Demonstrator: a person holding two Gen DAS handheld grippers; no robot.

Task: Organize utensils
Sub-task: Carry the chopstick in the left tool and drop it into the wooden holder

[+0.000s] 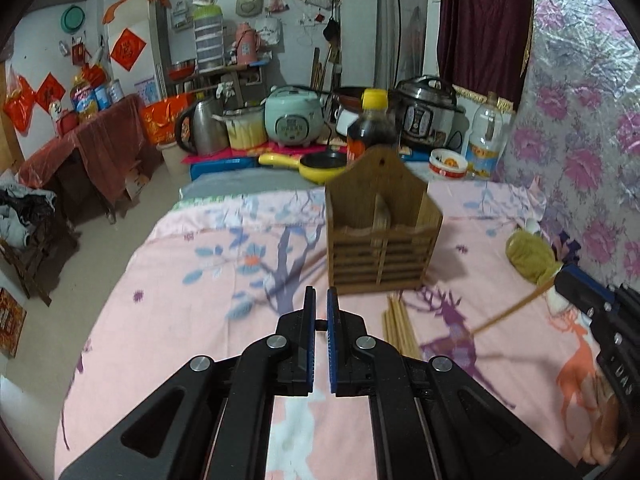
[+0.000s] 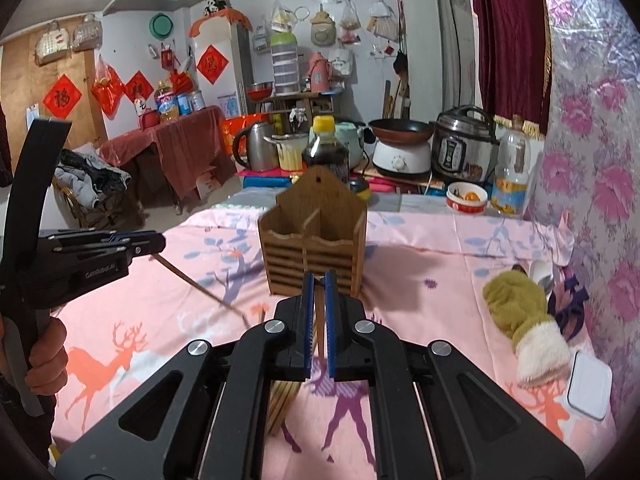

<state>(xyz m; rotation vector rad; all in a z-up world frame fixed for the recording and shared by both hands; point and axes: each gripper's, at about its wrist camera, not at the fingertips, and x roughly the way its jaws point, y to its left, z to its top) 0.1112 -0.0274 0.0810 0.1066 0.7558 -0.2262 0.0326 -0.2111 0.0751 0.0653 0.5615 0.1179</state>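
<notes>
A wooden slatted utensil holder (image 1: 380, 236) with two compartments stands on the pink bedsheet; it also shows in the right wrist view (image 2: 316, 236). My left gripper (image 1: 321, 300) is shut on a single chopstick (image 2: 200, 286), which slants down to the sheet left of the holder. My right gripper (image 2: 319, 280) is shut on another chopstick (image 1: 516, 308), just in front of the holder. A bundle of chopsticks (image 1: 398, 326) lies on the sheet in front of the holder, partly under my right gripper (image 2: 284, 400).
A green-and-white mitten (image 2: 524, 328) and a white lidded box (image 2: 588, 384) lie at the right by the floral wall. A soy sauce bottle (image 2: 325, 152), cookers, a kettle and a bowl (image 2: 467, 197) stand behind the holder. The bed's left edge drops to the floor.
</notes>
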